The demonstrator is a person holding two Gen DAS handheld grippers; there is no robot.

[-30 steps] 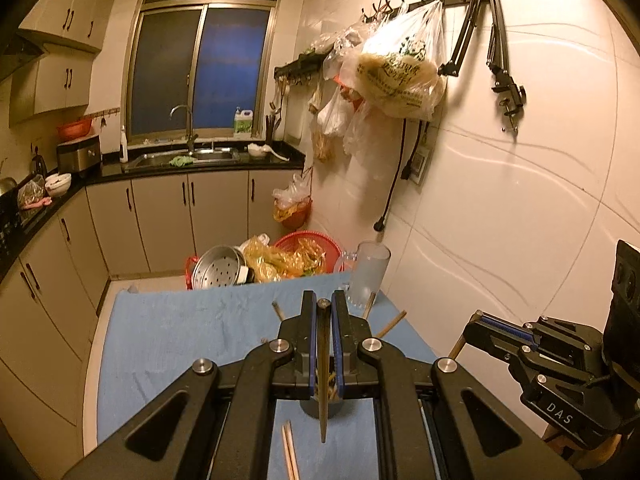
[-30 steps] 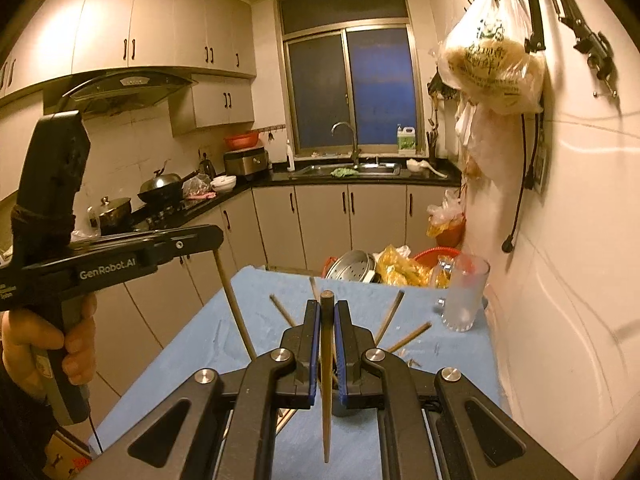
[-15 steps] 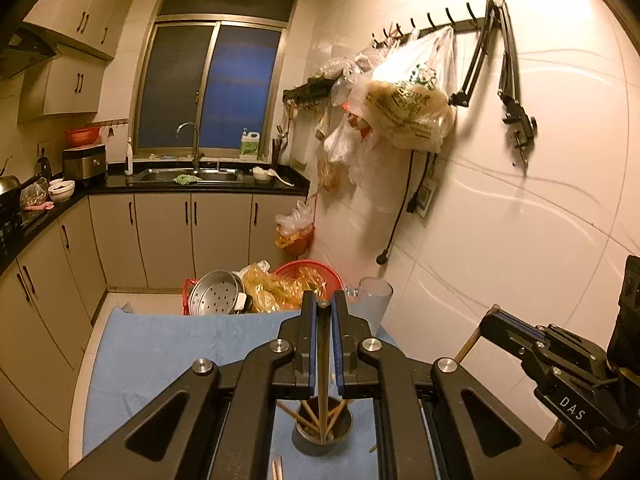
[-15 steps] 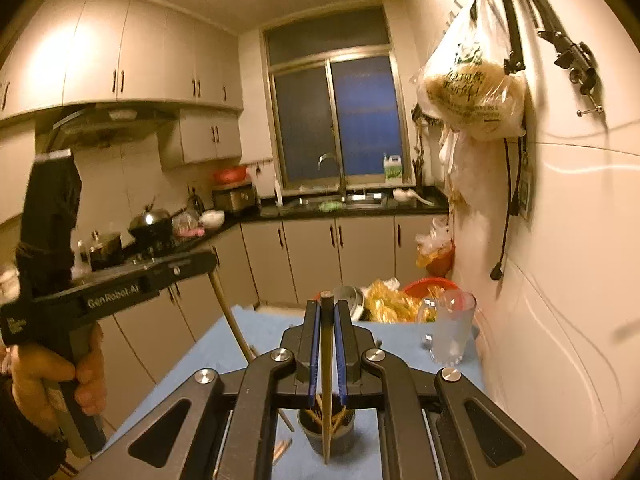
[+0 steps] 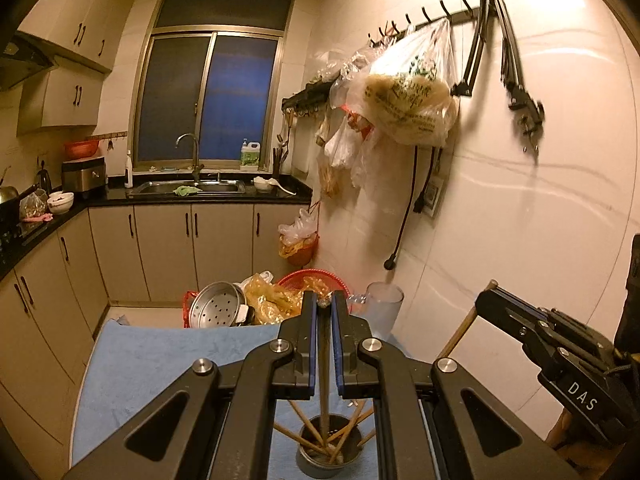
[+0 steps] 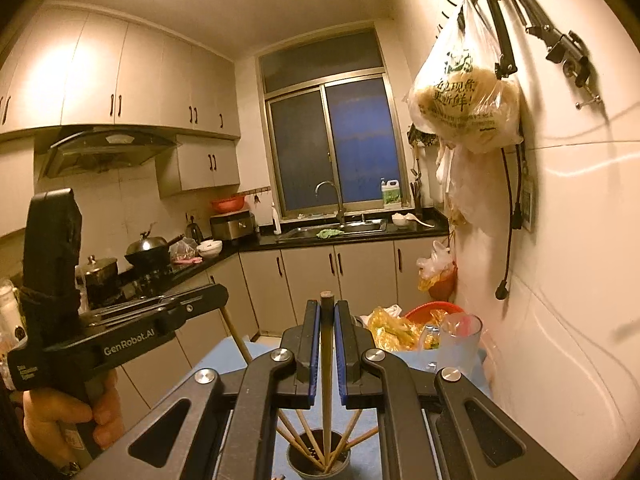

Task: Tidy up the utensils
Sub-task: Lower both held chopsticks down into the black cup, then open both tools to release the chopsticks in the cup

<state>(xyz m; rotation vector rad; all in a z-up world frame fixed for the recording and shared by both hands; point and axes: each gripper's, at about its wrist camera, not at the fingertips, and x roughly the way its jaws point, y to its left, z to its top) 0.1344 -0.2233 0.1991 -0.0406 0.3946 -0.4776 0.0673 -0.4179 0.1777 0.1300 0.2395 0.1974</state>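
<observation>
A small dark metal cup stands on the blue cloth and holds several wooden chopsticks fanned out. My left gripper is shut on one upright chopstick whose lower end reaches into the cup. In the right wrist view the same cup sits below my right gripper, which is shut on another upright chopstick that also dips into the cup. The right gripper also shows at the right edge of the left wrist view, and the left gripper shows at the left of the right wrist view.
A clear plastic jug stands at the far right corner of the blue cloth, close to the tiled wall. Beyond the table are a steamer pot, a red basket with bags, and kitchen cabinets.
Both grippers have risen and tilted up with their chopsticks. The cup has come into view below the fingers. The chopstick tips now sit inside it.
</observation>
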